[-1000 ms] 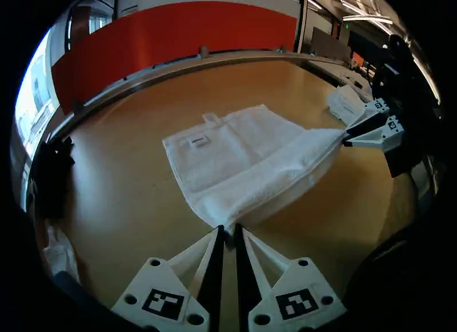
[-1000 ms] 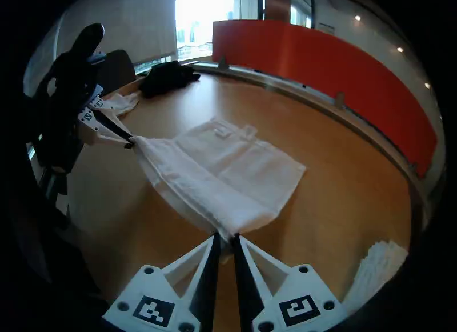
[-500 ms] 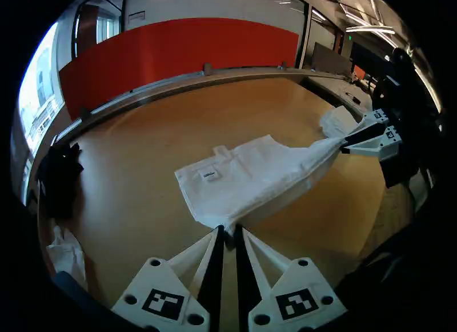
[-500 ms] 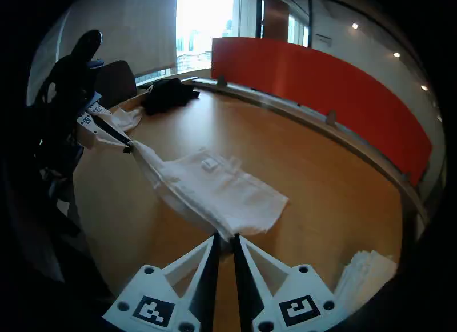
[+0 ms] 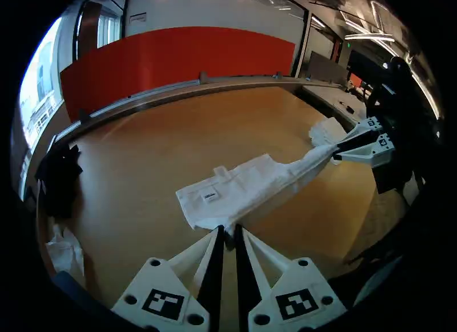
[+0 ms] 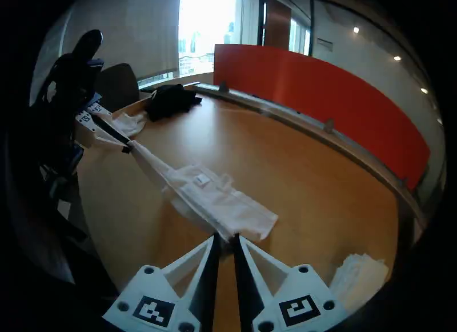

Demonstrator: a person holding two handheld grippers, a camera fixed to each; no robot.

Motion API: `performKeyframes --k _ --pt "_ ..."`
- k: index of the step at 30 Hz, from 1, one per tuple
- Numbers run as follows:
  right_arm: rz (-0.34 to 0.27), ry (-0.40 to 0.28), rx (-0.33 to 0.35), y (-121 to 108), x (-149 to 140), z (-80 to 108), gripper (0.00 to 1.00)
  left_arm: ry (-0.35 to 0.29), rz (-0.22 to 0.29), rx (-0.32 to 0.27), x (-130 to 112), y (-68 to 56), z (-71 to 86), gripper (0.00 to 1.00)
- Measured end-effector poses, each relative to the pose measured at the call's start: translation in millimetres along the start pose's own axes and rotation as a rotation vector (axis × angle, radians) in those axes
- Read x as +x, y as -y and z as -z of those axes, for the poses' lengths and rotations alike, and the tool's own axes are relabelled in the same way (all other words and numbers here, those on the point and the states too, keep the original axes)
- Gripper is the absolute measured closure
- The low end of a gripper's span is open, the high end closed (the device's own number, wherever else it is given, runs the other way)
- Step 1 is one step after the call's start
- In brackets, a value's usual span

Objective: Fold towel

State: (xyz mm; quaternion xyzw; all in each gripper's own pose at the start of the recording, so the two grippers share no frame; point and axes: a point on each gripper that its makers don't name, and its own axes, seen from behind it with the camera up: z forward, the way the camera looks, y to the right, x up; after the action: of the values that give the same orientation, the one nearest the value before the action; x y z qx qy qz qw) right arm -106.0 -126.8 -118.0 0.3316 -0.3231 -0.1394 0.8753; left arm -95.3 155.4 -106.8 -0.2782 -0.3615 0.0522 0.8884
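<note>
The towel (image 5: 251, 180) carries a small label (image 5: 209, 195), its writing unreadable

Daylight pours through a window (image 6: 208, 38) at the far side of the right gripper view, blown out to white, and lays a soft sheen on the table (image 6: 257, 143). Against it, the left gripper (image 6: 127, 147) and the hand holding it read as a near-black silhouette. In the left gripper view, a side window (image 5: 40, 98) glares at far left and ceiling strip lights (image 5: 365, 38) shine at far right. The towel (image 5: 245, 186) is bright yet keeps its texture, with a soft shadow beneath. Both views bow strongly and darken towards the rim; the centre is sharp.
</note>
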Motion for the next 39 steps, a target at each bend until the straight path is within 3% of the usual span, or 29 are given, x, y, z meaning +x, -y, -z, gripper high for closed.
performKeyframes --k 18,30,39 --pt "0.015 0.019 0.004 -8 -1 -7.7 0.84 0.014 0.012 -0.005 -2 1.8 -12.1 0.87" --pt "0.025 0.056 0.007 -27 -6 -42.8 0.84 0.025 0.031 0.021 1 23.4 -50.4 0.87" --pt "-0.003 0.098 0.016 -31 -25 -66.9 0.84 0.068 0.034 0.029 -14 32.6 -74.7 0.87"
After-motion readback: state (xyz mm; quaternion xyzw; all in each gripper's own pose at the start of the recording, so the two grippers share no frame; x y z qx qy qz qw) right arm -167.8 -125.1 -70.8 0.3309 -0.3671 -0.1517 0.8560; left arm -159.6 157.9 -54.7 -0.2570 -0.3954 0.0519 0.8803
